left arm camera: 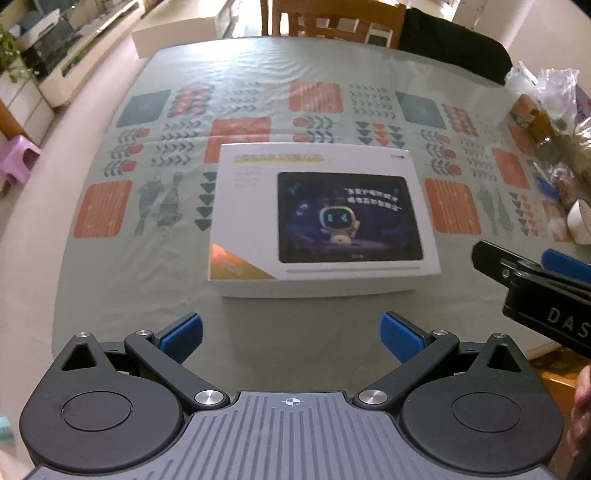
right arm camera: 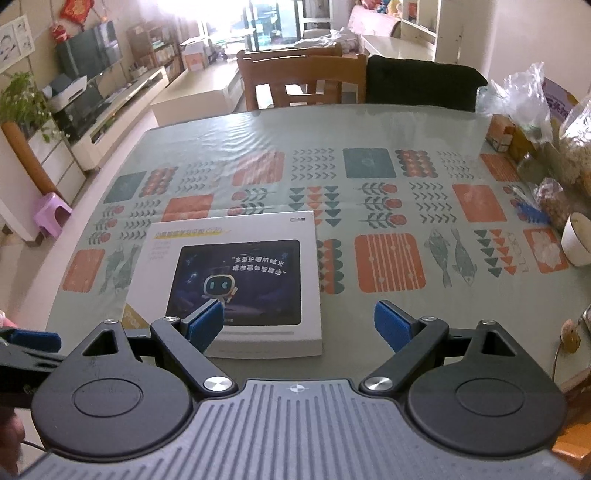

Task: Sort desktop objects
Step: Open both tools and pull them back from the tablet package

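White tablet box [left arm camera: 325, 221] flat on patterned tablecloth [left arm camera: 147, 122], left gripper [left arm camera: 291, 332] spread wide near its front edge, right gripper [right arm camera: 299, 325] likewise agape, white bowl [right arm camera: 578, 240] far right.

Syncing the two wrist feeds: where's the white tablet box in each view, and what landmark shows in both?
Left wrist: the white tablet box lies centre frame on the table, straight ahead of the open left gripper.
Right wrist: the box sits lower left of centre, partly behind the left finger of the open right gripper.
Shared landmark: the wooden chair at the table's far edge.
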`<action>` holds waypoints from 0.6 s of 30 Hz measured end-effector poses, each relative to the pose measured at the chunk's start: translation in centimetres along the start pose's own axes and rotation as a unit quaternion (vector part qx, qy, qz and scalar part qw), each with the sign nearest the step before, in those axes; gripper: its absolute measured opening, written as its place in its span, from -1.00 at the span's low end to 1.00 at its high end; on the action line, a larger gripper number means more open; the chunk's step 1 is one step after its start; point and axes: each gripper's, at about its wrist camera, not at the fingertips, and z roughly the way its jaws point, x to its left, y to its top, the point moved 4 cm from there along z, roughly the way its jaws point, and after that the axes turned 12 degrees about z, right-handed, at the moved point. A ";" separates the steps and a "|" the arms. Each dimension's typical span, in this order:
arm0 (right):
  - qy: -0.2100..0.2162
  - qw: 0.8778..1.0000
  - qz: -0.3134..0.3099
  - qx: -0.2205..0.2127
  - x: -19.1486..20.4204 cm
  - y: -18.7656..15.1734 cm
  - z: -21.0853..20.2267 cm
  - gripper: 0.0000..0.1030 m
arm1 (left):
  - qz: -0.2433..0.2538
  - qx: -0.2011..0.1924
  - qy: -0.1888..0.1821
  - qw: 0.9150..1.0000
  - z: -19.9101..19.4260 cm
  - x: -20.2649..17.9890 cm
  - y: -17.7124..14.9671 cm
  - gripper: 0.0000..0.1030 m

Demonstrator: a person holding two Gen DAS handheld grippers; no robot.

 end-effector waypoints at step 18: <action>-0.003 1.000 0.019 -0.022 -0.9 1.6 -1.3 1.00 | 0.010 -0.016 -0.008 1.000 -1.7 -1.3 0.7 1.00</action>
